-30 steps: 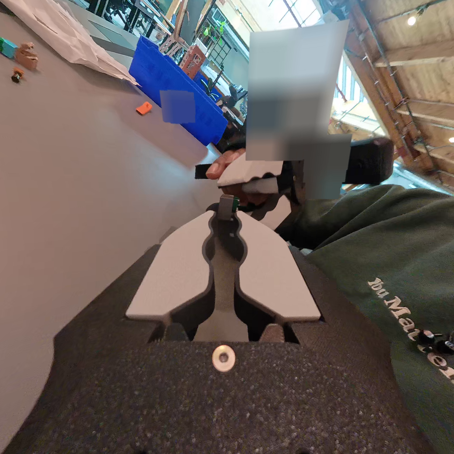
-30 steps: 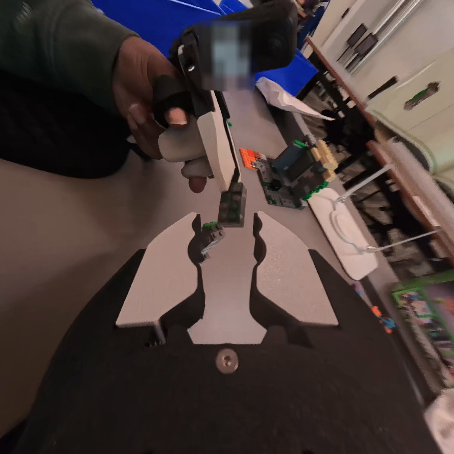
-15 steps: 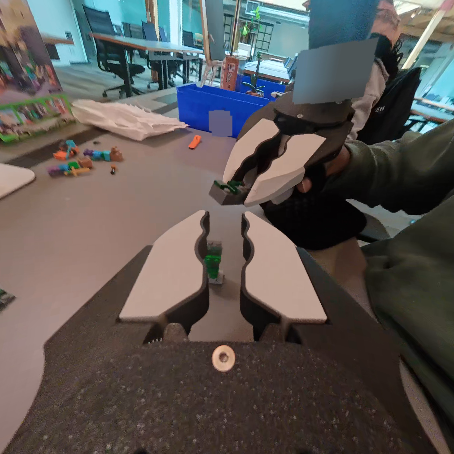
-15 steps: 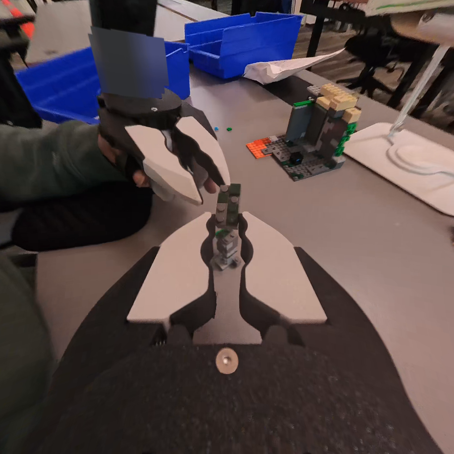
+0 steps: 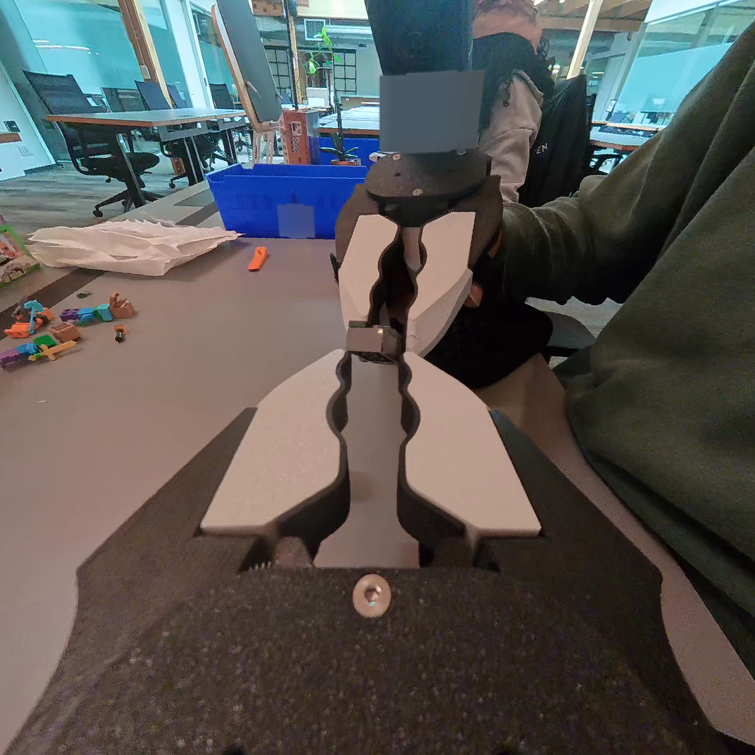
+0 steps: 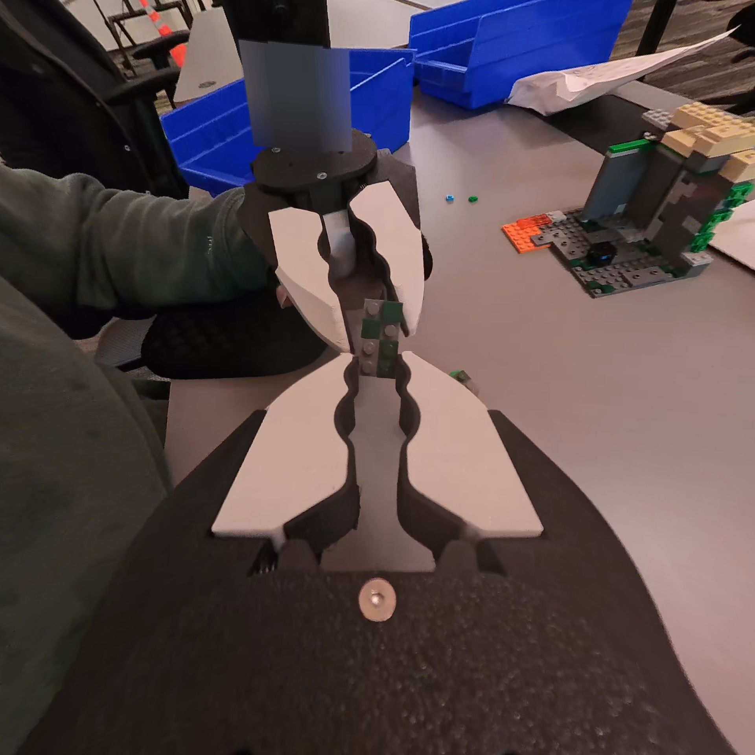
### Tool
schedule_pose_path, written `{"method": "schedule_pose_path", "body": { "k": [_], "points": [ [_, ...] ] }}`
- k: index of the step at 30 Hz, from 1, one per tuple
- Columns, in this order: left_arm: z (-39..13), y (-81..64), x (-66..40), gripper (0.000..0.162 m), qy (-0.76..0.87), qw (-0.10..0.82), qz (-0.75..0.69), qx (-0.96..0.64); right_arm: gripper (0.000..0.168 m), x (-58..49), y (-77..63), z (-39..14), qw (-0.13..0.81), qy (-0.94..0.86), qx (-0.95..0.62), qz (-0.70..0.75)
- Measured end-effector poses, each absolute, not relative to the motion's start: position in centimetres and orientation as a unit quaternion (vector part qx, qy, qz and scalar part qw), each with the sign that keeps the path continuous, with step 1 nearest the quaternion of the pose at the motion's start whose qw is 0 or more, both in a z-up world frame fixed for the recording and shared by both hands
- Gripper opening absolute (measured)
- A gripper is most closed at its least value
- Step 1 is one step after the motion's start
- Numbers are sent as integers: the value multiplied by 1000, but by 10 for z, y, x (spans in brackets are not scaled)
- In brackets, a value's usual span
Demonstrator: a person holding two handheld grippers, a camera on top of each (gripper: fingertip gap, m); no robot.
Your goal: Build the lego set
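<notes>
A short strip of grey and green bricks (image 6: 380, 327) is held above the grey table (image 6: 572, 408); in the left wrist view it shows end-on as a grey block (image 5: 363, 341). My right gripper (image 6: 376, 357) is shut on its near end and also shows in the left wrist view (image 5: 388, 335), coming down from above. My left gripper (image 5: 374, 357) faces it tip to tip. Its fingertips stand on either side of the strip's other end with a little slack. A small green and grey piece (image 6: 461, 378) lies on the table beside my right gripper.
A partly built grey, tan and green model (image 6: 653, 228) stands at the right. Blue bins (image 6: 286, 110) and crumpled paper (image 5: 130, 245) are at the back. Several loose coloured pieces (image 5: 53, 327) and an orange tool (image 5: 257, 258) lie at the left. The person's green sleeve (image 5: 653, 286) is close by.
Both grippers have swung from tilted to level and now meet tip to tip. The left gripper let go of its small piece, which now lies on the table; the right took the strip.
</notes>
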State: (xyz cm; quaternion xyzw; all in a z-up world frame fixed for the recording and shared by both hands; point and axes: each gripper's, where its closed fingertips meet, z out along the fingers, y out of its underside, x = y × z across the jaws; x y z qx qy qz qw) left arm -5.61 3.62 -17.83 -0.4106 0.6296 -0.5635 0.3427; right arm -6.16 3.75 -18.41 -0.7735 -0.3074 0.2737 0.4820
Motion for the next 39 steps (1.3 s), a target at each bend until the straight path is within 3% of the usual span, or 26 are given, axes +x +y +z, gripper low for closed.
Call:
{"method": "schedule_pose_path", "body": {
  "k": [9,11,16,24,30,39],
  "points": [
    [-174,37,-59,16,615,316,-595,-411,16,-64,39,-179,497,-314,-759,279],
    [-173,39,-61,0,607,312,-605,-411,21,-62,42,-179,499,-315,-762,268],
    [-170,48,-61,0,590,319,-610,-422,11,-60,48,-182,503,-316,-768,238],
    [-176,54,-58,0,590,327,-594,-439,9,-56,53,-189,484,-287,-787,254],
    [-186,53,-54,26,646,401,-494,-422,8,-42,53,-190,404,-258,-814,328],
    [-193,53,-40,36,690,529,-322,-373,8,-50,40,-185,236,-179,-806,512]
  ]
}}
